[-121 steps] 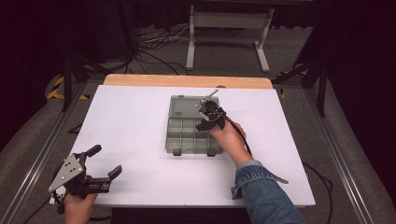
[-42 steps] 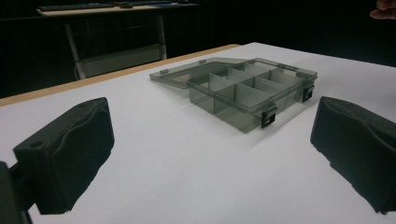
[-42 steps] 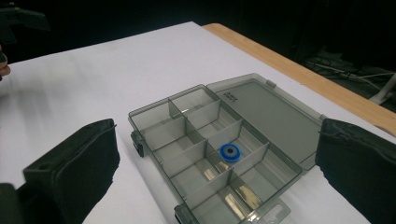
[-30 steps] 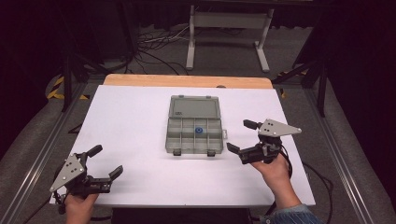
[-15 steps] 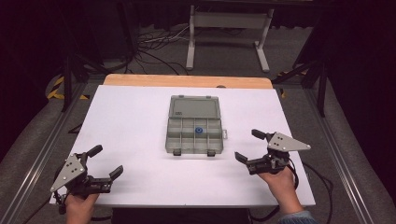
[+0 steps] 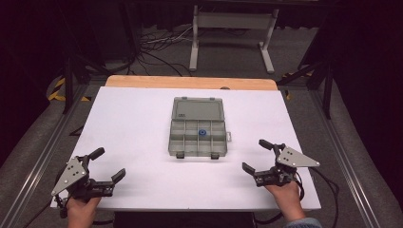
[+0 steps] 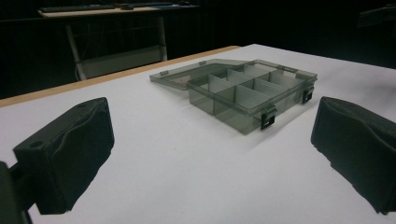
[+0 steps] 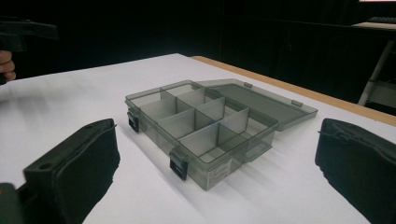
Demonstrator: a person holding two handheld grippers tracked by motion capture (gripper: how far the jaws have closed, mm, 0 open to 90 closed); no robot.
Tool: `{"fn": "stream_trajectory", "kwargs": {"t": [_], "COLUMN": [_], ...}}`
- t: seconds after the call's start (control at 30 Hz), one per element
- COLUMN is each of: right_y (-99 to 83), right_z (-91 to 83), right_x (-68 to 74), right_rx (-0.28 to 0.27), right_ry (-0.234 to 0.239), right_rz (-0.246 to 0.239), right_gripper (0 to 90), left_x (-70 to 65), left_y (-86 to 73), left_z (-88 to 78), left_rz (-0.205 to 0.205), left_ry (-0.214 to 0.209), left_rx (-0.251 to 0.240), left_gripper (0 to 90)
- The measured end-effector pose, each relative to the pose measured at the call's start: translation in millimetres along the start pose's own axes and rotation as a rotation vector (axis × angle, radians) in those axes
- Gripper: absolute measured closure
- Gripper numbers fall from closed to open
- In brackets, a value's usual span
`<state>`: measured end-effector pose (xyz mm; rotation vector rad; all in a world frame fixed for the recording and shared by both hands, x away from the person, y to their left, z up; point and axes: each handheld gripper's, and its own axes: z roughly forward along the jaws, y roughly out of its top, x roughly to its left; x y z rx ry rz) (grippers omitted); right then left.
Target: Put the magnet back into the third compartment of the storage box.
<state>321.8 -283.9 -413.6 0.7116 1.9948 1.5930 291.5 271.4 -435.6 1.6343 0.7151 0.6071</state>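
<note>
a: what is nearest to the person?

b: the two hands at the near edge of the white table (image 6: 142, 118). the left gripper (image 6: 105, 167) is at the near left corner, held by the left hand (image 6: 81, 209). its jaws are spread wide with nothing between them. in the left gripper view the two black pads (image 7: 70, 154) stand far apart, and between them i see bare table only.

a: and the right one?

b: the right gripper (image 6: 260, 156) is at the near right side, held by the right hand (image 6: 285, 197). it is released too, the jaws wide apart and empty. a grey three-cornered plate is on top of it, and a cable trails from it over the table edge.

a: where is the box?

b: the grey transparent organizer box (image 6: 198, 137) lies in the middle of the table, farther than both grippers and well apart from them. its lid (image 6: 198, 109) is open and lies flat on the table behind the box, toward the far side. two dark latches (image 6: 180, 155) are on the near wall.

a: is something inside?

b: a small blue round part (image 6: 202, 132) sits in one of the middle compartments. what it is exactly i cannot tell. the other compartments look empty from above.

a: and beyond the table?

b: a wooden strip (image 6: 190, 82) at the far edge, then a pale metal stand (image 6: 231, 21) and cables on the dark floor.
</note>
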Motion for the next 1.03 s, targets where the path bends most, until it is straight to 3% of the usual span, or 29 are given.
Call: {"fn": "stream_trajectory", "kwargs": {"t": [0.23,0.37,0.7,1.03], "right_y": [-13.1,-22.2,-27.1,-25.6], "right_z": [-1.8,-1.7,2.9,7.3], "right_x": [-1.8,-1.3,1.8,7.2], "right_rx": [-0.002,-0.008,-0.005,0.017], "right_ry": [-0.026,-0.041,-0.036,-0.029], "right_rz": [0.014,0.052,0.032,-0.019], "right_gripper": [0.0,0.0,0.0,0.0], "left_x": [0.2,0.2,1.3,2.9], "left_y": [0.1,0.2,0.1,0.0], "left_z": [-0.4,-0.3,-0.6,-0.1], "left_rz": [0.001,0.002,-0.010,-0.020], "left_ry": [-0.006,-0.011,-0.028,-0.039], "left_rx": [0.002,0.000,-0.012,-0.017], "left_gripper": [0.1,0.1,0.1,0.1]}}
